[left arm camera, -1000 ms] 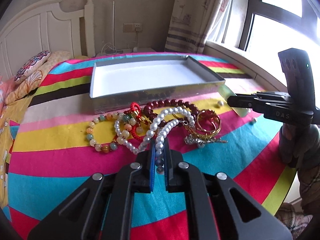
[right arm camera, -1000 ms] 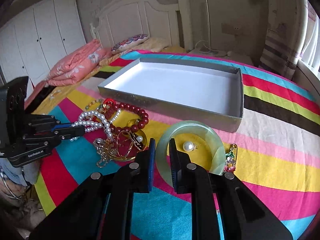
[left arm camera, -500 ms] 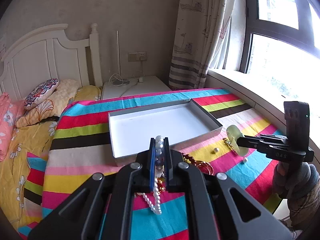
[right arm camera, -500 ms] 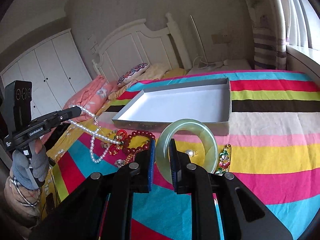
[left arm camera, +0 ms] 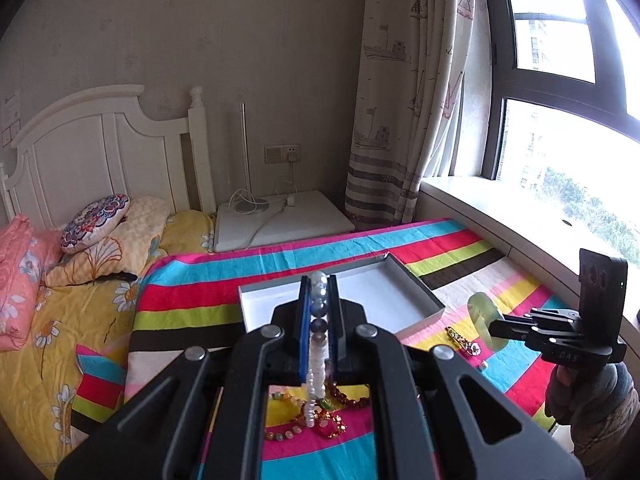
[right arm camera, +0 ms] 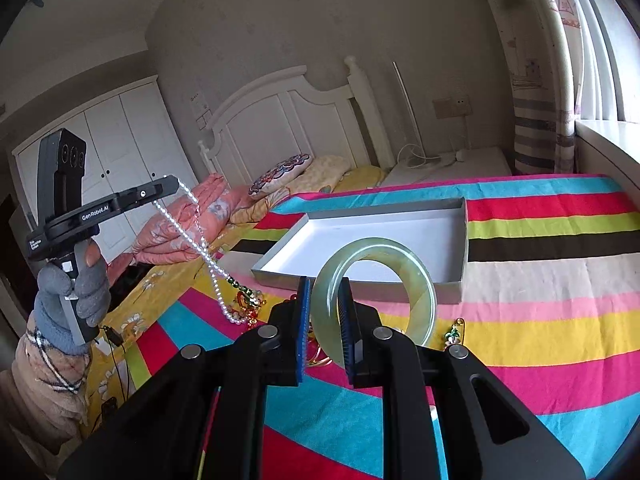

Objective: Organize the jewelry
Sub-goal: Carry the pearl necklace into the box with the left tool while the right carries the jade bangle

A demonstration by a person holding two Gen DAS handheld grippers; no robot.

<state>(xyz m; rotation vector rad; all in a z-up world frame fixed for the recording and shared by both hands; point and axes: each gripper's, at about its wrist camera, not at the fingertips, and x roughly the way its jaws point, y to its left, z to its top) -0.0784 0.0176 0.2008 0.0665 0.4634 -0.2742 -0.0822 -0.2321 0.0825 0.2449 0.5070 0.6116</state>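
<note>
My left gripper is shut on a white pearl necklace and holds it high above the bed; from the right wrist view the left gripper has the necklace hanging down to the jewelry pile. My right gripper is shut on a pale green jade bangle, lifted above the bedspread; the bangle also shows in the left wrist view in the right gripper. A shallow white tray lies behind it.
Beaded bracelets lie tangled on the striped bedspread. A brooch lies right of the bangle. Small pieces lie near the tray. Pillows, headboard, nightstand and window sill surround the bed.
Both grippers have risen. The left one lifted the pearl necklace off the pile so it now hangs free. The right one lifted the jade bangle off the bedspread.
</note>
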